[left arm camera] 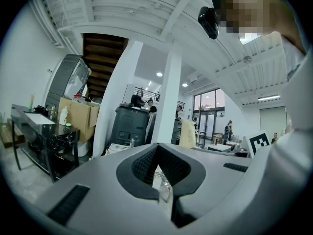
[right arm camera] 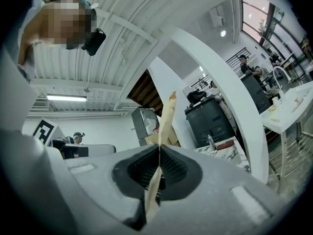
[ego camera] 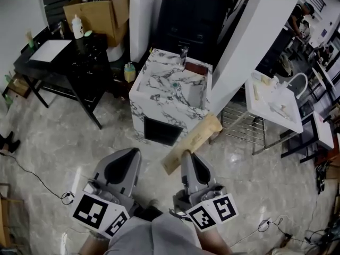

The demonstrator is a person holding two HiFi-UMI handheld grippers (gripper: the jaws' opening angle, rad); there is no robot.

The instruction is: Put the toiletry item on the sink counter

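Nearest, the left gripper (ego camera: 130, 152) is a smooth grey shell with a marker cube behind it. Its ribbed dark fingers (left arm camera: 142, 165) are drawn together, leaving only a thin pale slit in which nothing can be made out. Beside it, the right gripper (ego camera: 186, 154) has its fingers (right arm camera: 142, 168) clenched on the toiletry item (ego camera: 194, 141), a long, flat, tan packet with a papery look. The packet is pinched near one end. The rest slants away from the fingers over the glossy, veined stone floor (ego camera: 53, 137) and touches nothing else. In the right gripper view it shows edge-on as a thin strip (right arm camera: 166, 121).

Beyond the packet stands the sink table (ego camera: 156, 76), a boxy white block with grey marble veining, a square basin sunk in its top and a metal tap (ego camera: 184, 53) at the back. The packet is well short of it. Further left are a black-framed side table (ego camera: 69, 54) and an open cardboard box (ego camera: 101, 9). To the right, a plain white washbasin (ego camera: 273, 102) rests on a wire frame.
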